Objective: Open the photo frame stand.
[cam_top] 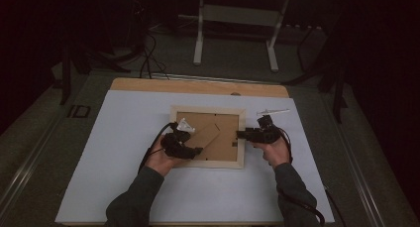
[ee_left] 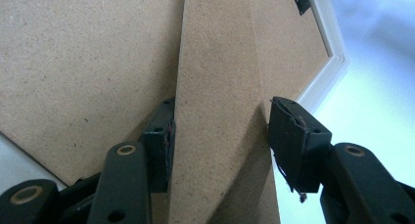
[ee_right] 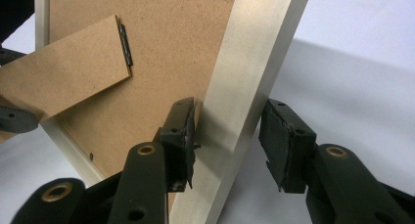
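Fibreboard stand lies between the left jaws, pointing up the frame

Brown fibreboard is what the left gripper (ee_left: pixel 220 136) straddles: in the left gripper view the easel stand (ee_left: pixel 215 87) of the picture frame (ee_left: pixel 335 57) rises from bottom centre toward the top, its long axis running along the jaws. The left pad touches the strip's edge; the right pad stands just off it, so the jaws are partly open and hold nothing firmly yet. I judge that closing a little further would pinch the strip across its width.

In the right gripper view, the right gripper (ee_right: pixel 227 145) brackets the pale wooden rail (ee_right: pixel 249 87) of the frame, left pad against it, right pad apart: half open, not clamped.

Farther off, the high view shows the frame face down at the centre of the white sheet (cam_top: pixel 124 138), left hand (cam_top: pixel 161 160) at its lower left corner, right hand (cam_top: pixel 275 150) at its right edge. The left is nearer the stand.
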`<state>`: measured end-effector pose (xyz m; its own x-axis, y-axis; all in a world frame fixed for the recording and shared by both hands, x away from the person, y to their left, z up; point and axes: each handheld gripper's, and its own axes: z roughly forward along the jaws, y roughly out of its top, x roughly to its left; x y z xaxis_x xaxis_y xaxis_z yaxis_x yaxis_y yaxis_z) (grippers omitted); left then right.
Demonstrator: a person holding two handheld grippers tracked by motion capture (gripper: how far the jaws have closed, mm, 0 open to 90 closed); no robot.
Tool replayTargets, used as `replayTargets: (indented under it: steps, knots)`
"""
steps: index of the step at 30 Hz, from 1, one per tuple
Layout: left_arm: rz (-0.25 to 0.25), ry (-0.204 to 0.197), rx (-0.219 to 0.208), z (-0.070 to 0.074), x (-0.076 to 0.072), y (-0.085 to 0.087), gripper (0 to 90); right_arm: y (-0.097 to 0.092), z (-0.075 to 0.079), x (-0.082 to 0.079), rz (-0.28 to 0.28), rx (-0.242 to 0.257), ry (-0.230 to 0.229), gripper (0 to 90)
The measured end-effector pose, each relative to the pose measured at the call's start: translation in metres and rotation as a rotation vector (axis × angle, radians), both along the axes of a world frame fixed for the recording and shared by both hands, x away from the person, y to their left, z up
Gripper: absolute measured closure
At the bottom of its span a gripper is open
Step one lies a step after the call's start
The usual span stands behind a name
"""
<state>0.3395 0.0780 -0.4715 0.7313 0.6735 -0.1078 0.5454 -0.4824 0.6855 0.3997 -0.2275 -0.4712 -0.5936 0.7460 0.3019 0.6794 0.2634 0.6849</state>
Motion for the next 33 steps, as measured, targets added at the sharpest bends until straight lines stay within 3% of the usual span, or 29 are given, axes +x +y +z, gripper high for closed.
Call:
replayTargets:
  steps: [20,27,33]
  knots:
    - [0.012,-0.077,0.046,0.006,-0.002,-0.008,49.6,0.001,0.011,-0.008,-0.025,-0.027,-0.125,58.2]
    - [0.016,-0.098,0.052,0.008,-0.002,-0.011,49.7,0.000,0.013,-0.009,-0.035,-0.026,-0.149,58.5]
    - [0.017,-0.142,0.088,0.010,-0.005,-0.016,49.8,-0.001,0.013,-0.010,-0.055,-0.014,-0.157,59.3]
